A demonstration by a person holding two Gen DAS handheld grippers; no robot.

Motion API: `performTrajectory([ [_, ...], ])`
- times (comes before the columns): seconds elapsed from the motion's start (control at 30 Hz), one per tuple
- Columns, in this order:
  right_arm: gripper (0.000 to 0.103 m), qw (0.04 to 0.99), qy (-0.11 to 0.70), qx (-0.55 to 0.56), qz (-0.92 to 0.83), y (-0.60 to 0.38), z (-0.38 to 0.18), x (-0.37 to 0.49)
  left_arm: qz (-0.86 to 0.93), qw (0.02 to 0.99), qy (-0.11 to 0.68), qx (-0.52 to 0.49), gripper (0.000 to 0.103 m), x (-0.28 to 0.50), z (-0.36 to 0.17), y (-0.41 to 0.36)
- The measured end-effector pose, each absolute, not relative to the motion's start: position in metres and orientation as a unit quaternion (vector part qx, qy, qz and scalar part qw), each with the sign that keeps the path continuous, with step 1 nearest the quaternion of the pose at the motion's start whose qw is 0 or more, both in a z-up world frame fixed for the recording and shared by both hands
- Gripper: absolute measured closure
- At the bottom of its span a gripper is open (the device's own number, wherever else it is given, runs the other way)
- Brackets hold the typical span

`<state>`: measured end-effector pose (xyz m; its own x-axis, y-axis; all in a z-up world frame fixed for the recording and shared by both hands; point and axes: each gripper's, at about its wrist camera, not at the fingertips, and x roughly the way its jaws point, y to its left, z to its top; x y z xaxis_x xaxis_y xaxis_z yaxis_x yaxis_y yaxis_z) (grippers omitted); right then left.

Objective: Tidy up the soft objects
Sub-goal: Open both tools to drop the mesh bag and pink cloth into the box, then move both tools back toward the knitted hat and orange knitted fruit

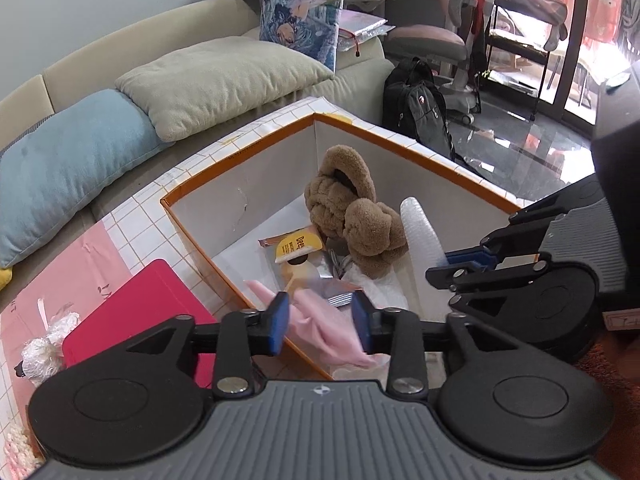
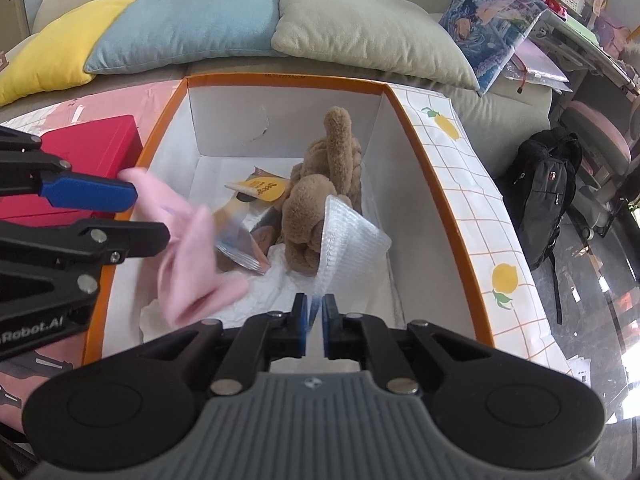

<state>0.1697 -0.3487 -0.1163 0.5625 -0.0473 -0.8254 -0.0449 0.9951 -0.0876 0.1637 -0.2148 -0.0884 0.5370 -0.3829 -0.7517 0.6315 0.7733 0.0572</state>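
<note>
An orange-rimmed white box (image 1: 400, 136) (image 2: 280, 78) holds a brown plush toy (image 1: 352, 208) (image 2: 320, 184). My left gripper (image 1: 320, 322) (image 2: 140, 216) is open over the box's near corner. A blurred pink cloth (image 1: 320, 332) (image 2: 188, 256) hangs loose between and below its blue pads. My right gripper (image 2: 316, 320) (image 1: 452, 264) points down into the box with its jaws a narrow gap apart. The lower edge of a bubble-wrap sheet (image 2: 352, 236) (image 1: 420, 228) sits in that gap, and the sheet leans against the plush.
Snack packets (image 1: 296, 244) (image 2: 256, 192) and white paper (image 2: 280, 292) lie on the box floor. A red case (image 1: 140, 320) (image 2: 92, 140) sits left of the box. Cushions (image 2: 184, 24) line the sofa behind. A black backpack (image 2: 548, 200) stands on the floor to the right.
</note>
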Motion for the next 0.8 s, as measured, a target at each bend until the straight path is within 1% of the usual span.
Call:
performTrajectory([
  [0.03,0.083,0.883,0.467,-0.049,-0.001,-0.348,-0.115,0.169,-0.296,0.863,0.378,0.158,0.049,0.162,-0.087,-0.213],
  [0.07,0.075,0.884,0.465,-0.050,-0.001,-0.347,-0.113,0.168,-0.297,0.864,0.377,0.154,0.048,0.161,-0.086,-0.211],
  [0.13,0.071,0.887,0.458,-0.054,-0.002,-0.345,-0.109,0.166,-0.293,0.868,0.373,0.146,0.046,0.159,-0.082,-0.208],
  [0.2,0.070,0.890,0.451,-0.061,-0.001,-0.343,-0.103,0.164,-0.286,0.874,0.369,0.138,0.045,0.156,-0.077,-0.205],
  [0.23,0.068,0.892,0.447,-0.064,-0.002,-0.342,-0.100,0.162,-0.284,0.877,0.365,0.133,0.044,0.154,-0.074,-0.202],
  [0.27,0.063,0.894,0.443,-0.065,-0.005,-0.342,-0.096,0.161,-0.284,0.880,0.359,0.127,0.044,0.152,-0.070,-0.199],
  [0.3,0.060,0.897,0.438,-0.065,-0.007,-0.342,-0.092,0.159,-0.285,0.884,0.351,0.119,0.044,0.150,-0.066,-0.196],
  [0.37,0.050,0.904,0.424,-0.061,-0.010,-0.341,-0.083,0.154,-0.288,0.891,0.334,0.105,0.042,0.145,-0.056,-0.188],
  [0.43,0.043,0.912,0.407,-0.057,-0.015,-0.340,-0.072,0.149,-0.285,0.900,0.316,0.091,0.040,0.139,-0.046,-0.179],
  [0.53,0.041,0.927,0.372,-0.046,-0.024,-0.336,-0.056,0.137,-0.274,0.914,0.290,0.069,0.040,0.129,-0.034,-0.165],
  [0.57,0.035,0.931,0.360,-0.042,-0.028,-0.334,-0.052,0.133,-0.269,0.919,0.283,0.064,0.040,0.126,-0.031,-0.160],
  [0.63,0.031,0.943,0.330,-0.030,-0.036,-0.328,-0.042,0.122,-0.256,0.927,0.271,0.055,0.039,0.119,-0.026,-0.148],
  [0.8,0.031,0.952,0.306,-0.014,-0.018,-0.303,-0.037,0.105,-0.226,0.938,0.256,0.058,0.039,0.106,-0.023,-0.120],
])
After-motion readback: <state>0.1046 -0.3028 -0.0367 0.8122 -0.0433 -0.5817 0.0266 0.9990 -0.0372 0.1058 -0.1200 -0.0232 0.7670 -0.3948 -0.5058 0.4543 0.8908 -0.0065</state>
